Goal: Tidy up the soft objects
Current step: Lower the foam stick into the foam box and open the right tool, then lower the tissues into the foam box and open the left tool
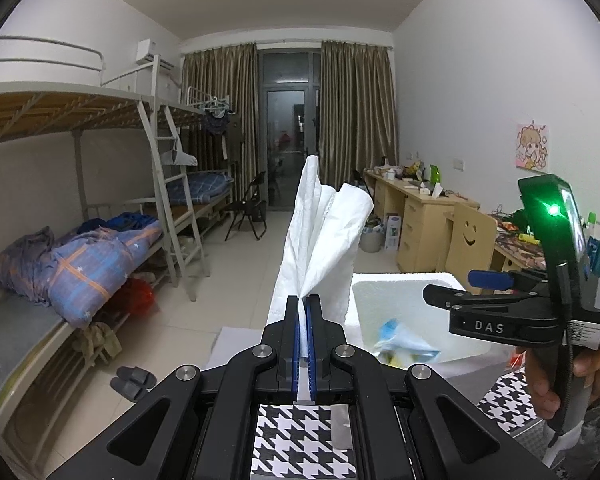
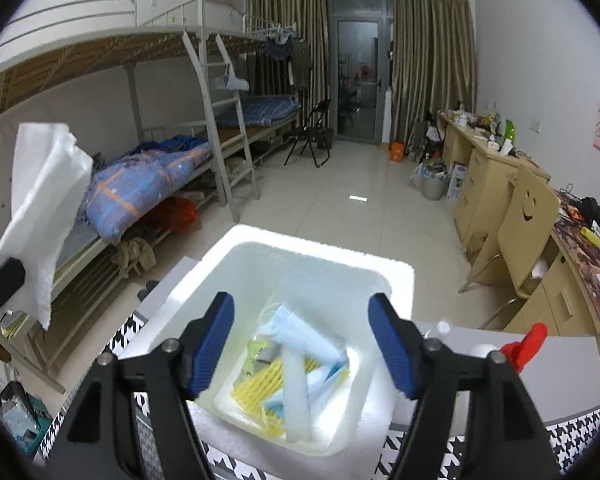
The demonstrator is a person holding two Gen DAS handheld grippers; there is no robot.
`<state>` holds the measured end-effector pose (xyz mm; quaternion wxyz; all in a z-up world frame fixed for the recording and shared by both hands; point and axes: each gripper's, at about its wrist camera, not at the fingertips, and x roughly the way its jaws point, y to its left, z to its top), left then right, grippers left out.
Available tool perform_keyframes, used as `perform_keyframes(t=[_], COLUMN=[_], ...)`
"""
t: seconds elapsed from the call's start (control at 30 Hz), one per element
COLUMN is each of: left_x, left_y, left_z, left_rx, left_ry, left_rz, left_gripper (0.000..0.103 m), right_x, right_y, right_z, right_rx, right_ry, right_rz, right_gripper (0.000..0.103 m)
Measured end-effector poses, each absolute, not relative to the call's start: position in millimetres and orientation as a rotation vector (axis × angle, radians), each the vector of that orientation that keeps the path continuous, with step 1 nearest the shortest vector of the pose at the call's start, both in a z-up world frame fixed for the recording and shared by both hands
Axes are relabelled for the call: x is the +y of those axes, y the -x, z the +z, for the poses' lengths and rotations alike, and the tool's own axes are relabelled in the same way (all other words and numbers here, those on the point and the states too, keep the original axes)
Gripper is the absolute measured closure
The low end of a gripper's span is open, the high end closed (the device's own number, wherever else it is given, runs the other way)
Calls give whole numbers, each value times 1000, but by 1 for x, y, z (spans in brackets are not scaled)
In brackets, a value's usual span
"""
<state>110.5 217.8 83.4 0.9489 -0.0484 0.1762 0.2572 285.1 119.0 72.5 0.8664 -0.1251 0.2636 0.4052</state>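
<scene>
White, thin and crinkled, the soft plastic bag stands up out of the left gripper, whose jaws are clamped together on its gathered lower end. It looks very light and limp, slippery too, so a bunched fold is likely the safest place to pinch. From the right wrist view the same bag hangs at about nine o'clock, well apart from the right gripper. That gripper's blue pads stand apart with nothing between them, over the white foam box. Inside the box lies a loose heap of pale blue and yellow soft items, just past the open pads at twelve o'clock, seemingly light and floppy.
</scene>
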Motion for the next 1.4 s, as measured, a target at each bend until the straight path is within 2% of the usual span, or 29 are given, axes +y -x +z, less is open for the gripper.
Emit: perform_keyframes(t=[0.47,0.53,0.63,1.4], left_x=[212,212,211,197], left_y=[-127,-130,-135,-166], left_z=[84,84,84,78], left_rx=[384,385,393,443], left_ry=[97,99,92,64], left_rz=[459,452,443,369], left_gripper=[100,100,100,100], right_x=[99,96,87,50], right_y=[-277,-277,-275,-259], right_z=[81,83,86,87], right_rx=[518,521,512,457], right_ry=[235,234,215,225], right_rz=[825,822,829,784], right_gripper=[27,15,8,8])
